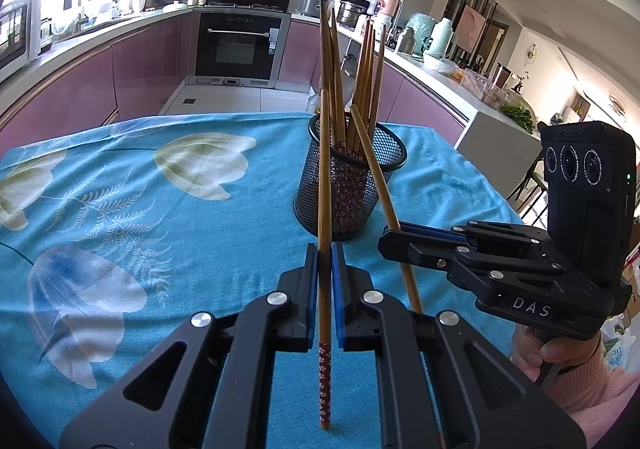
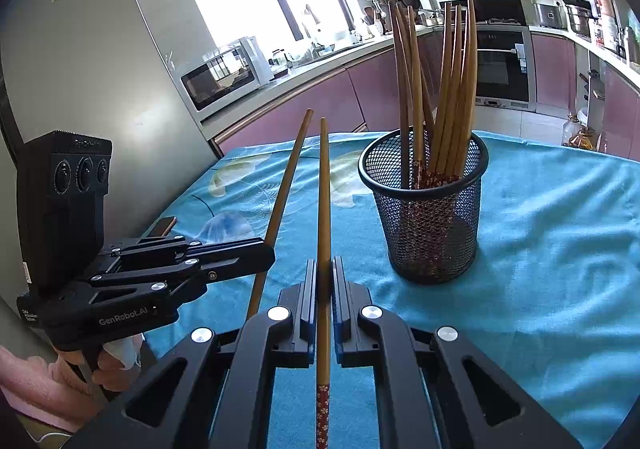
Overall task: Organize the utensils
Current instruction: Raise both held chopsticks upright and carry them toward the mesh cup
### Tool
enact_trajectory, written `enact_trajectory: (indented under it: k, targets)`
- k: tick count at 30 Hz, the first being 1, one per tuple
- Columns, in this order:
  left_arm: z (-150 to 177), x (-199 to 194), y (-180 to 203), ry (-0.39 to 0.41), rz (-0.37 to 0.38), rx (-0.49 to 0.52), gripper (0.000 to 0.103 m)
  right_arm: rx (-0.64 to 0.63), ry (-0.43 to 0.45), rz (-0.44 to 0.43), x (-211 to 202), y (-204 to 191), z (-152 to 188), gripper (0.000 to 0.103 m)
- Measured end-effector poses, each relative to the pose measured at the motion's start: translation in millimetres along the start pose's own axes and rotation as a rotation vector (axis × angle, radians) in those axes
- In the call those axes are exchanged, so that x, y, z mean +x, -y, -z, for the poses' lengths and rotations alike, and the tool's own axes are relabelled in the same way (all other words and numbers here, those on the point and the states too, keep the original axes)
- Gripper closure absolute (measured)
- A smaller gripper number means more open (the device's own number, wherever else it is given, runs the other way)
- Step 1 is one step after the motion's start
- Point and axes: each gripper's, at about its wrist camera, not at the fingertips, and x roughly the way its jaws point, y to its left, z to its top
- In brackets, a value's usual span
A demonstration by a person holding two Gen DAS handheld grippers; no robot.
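A black mesh cup (image 1: 344,185) holding several wooden chopsticks stands on the blue cloth; it also shows in the right wrist view (image 2: 430,209). My left gripper (image 1: 325,261) is shut on one chopstick (image 1: 325,169), held upright in front of the cup. My right gripper (image 2: 324,277) is shut on another chopstick (image 2: 324,185), its tip pointing up, left of the cup. In the left wrist view the right gripper (image 1: 394,235) sits to the right of the cup with its chopstick (image 1: 372,161) leaning toward the rim. The left gripper (image 2: 266,249) shows in the right wrist view with its chopstick (image 2: 286,189).
The table is covered by a blue flowered cloth (image 1: 140,189). A phone-like object (image 2: 162,226) lies near the table's left edge. Kitchen counters, an oven (image 1: 240,45) and a microwave (image 2: 224,77) stand beyond the table.
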Motion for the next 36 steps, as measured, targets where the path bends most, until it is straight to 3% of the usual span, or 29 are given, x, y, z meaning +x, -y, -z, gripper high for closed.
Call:
enact_trajectory:
  k: [36]
  targets:
    - [-10, -12, 11, 0.035, 0.018, 0.027, 0.095, -0.004, 0.059, 0.007, -18, 7, -11, 0.097]
